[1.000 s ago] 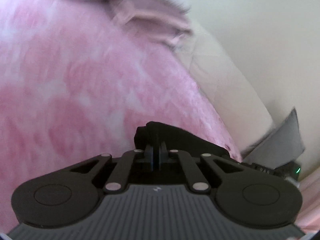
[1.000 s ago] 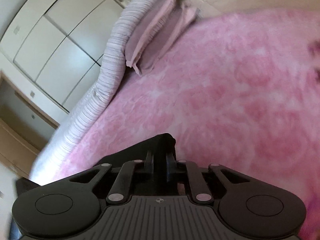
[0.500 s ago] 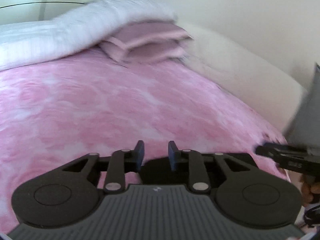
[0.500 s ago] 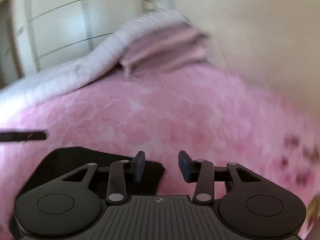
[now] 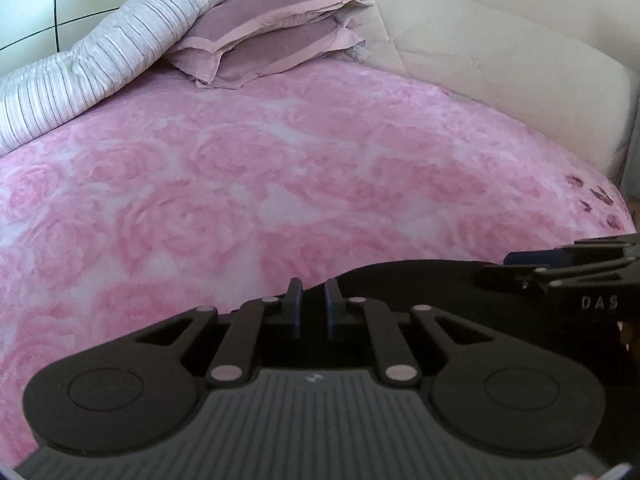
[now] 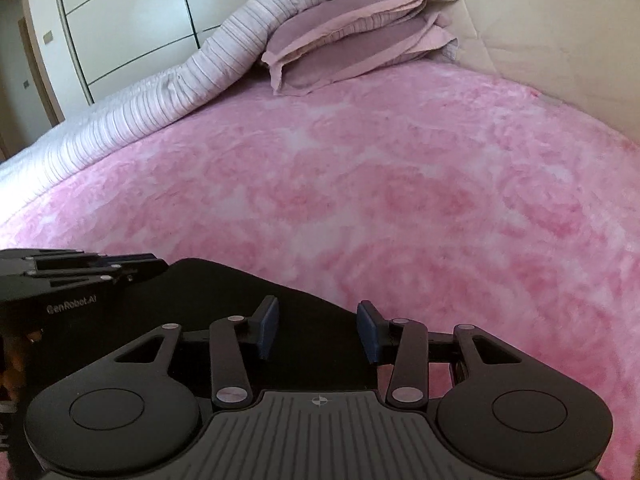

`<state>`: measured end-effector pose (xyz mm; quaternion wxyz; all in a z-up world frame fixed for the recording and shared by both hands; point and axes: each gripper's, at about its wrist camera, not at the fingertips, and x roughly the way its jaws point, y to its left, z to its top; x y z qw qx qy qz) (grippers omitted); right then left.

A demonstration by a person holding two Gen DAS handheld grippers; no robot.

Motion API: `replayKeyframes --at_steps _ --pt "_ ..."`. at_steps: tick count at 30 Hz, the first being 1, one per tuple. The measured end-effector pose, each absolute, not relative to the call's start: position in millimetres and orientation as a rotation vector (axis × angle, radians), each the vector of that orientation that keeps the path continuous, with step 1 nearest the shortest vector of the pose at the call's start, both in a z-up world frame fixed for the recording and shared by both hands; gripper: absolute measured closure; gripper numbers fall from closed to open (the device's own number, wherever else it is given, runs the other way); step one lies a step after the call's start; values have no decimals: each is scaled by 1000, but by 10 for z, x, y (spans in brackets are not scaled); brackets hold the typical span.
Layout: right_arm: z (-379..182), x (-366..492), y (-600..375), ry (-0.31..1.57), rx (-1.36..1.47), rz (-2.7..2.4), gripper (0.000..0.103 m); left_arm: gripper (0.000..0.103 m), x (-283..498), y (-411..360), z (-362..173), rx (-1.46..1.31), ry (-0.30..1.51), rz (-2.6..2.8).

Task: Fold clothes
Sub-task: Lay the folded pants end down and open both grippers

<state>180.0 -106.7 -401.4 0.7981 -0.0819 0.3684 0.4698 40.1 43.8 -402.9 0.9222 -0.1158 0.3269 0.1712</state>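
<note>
Below, a black garment [image 6: 248, 292] was spread on the pink bed [image 5: 280, 168] under both tongs, the left [image 5: 311, 308] narrowly parted, the right [image 6: 316, 330] wide open, neither holding anything.

2 low wrist views across the pink bedspread [image 5: 280, 168] toward shared pillows [image 6: 352, 48].
</note>
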Motion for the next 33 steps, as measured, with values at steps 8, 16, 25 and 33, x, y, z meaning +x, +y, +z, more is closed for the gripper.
replayKeyframes --at_steps 8,16,25,33 --pt "-3286 1395 -1824 598 -123 909 61 94 -398 304 -3521 -299 586 367" --pt "-3522 452 -2269 604 -277 936 61 92 -897 -435 -3750 -301 676 391" --pt "-3847 310 -2272 638 -298 822 62 92 -987 -575 -3854 -292 677 476" --pt "-4000 119 -2285 616 -302 813 62 91 -1009 -703 -4021 -234 691 539"
